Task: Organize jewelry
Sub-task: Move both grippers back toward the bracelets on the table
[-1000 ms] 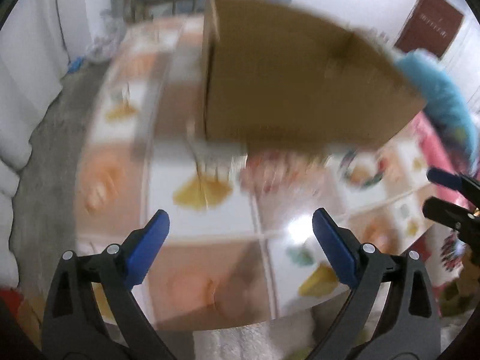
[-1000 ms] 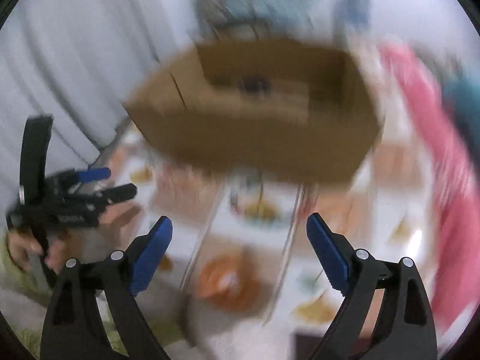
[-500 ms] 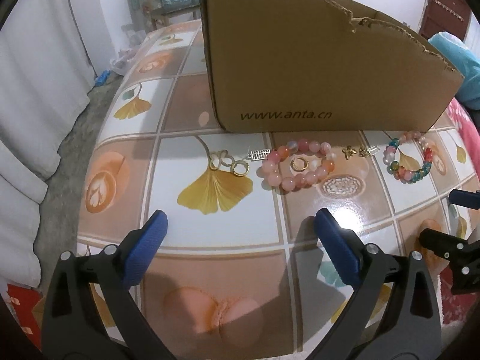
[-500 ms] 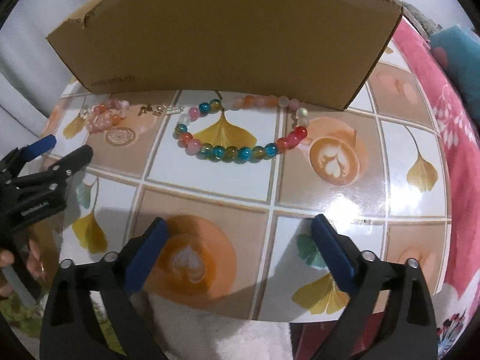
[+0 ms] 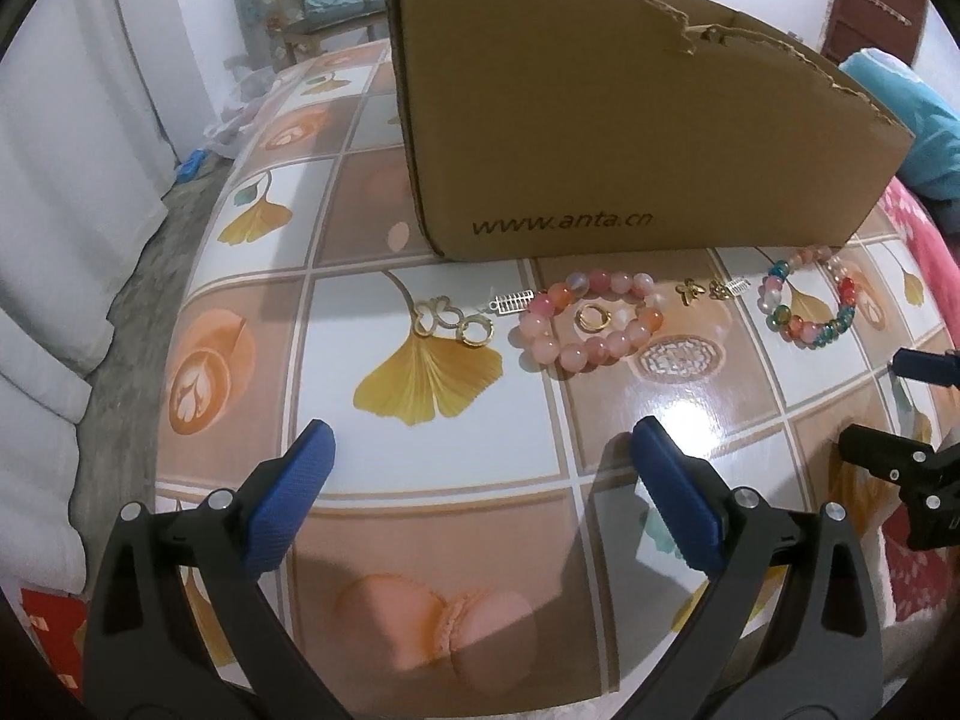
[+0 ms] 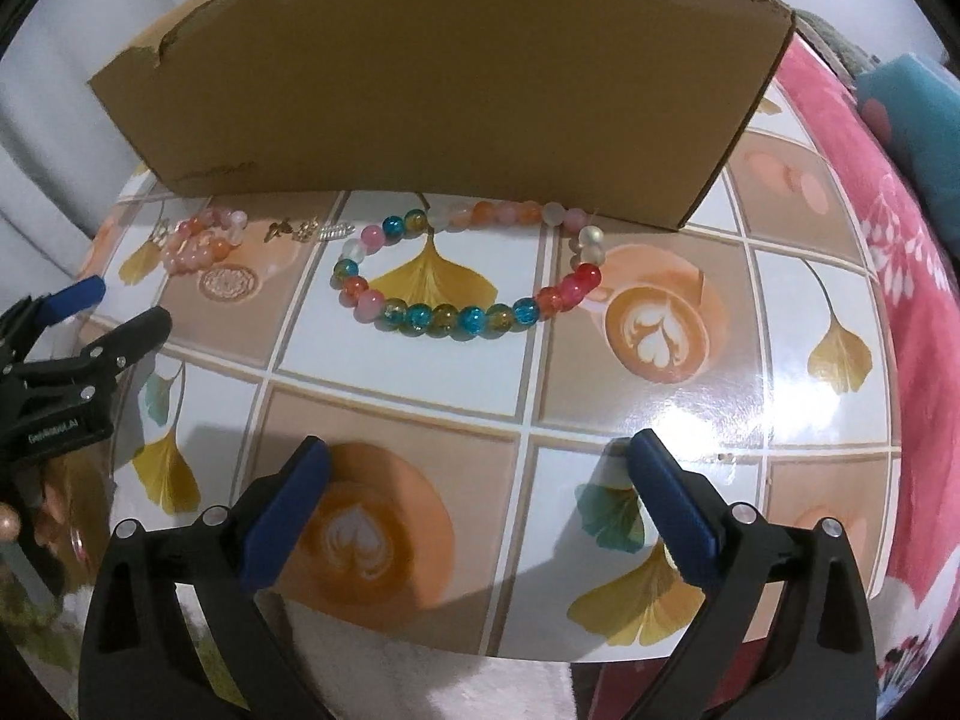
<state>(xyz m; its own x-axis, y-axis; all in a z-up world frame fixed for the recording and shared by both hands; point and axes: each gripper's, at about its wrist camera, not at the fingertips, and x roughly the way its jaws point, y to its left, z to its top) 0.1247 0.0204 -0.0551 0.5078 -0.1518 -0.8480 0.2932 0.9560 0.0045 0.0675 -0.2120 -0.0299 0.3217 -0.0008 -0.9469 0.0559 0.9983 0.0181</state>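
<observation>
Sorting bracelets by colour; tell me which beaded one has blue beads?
The multicoloured bracelet, the larger loop below the cardboard box; the pink bracelet has none.

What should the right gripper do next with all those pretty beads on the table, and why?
Probably ease the right gripper forward and down toward the multicoloured bead bracelet. Its jaws stand wide open and empty, the bracelet lies loose on the table just ahead of it, and the cardboard box waits right behind.

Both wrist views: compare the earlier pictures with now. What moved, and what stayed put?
Both cameras tipped down toward the table; the cardboard box now sits higher in frame. Nothing was gripped or released: left gripper and right gripper stay open and empty. The bracelets and earrings lie unmoved.
</observation>
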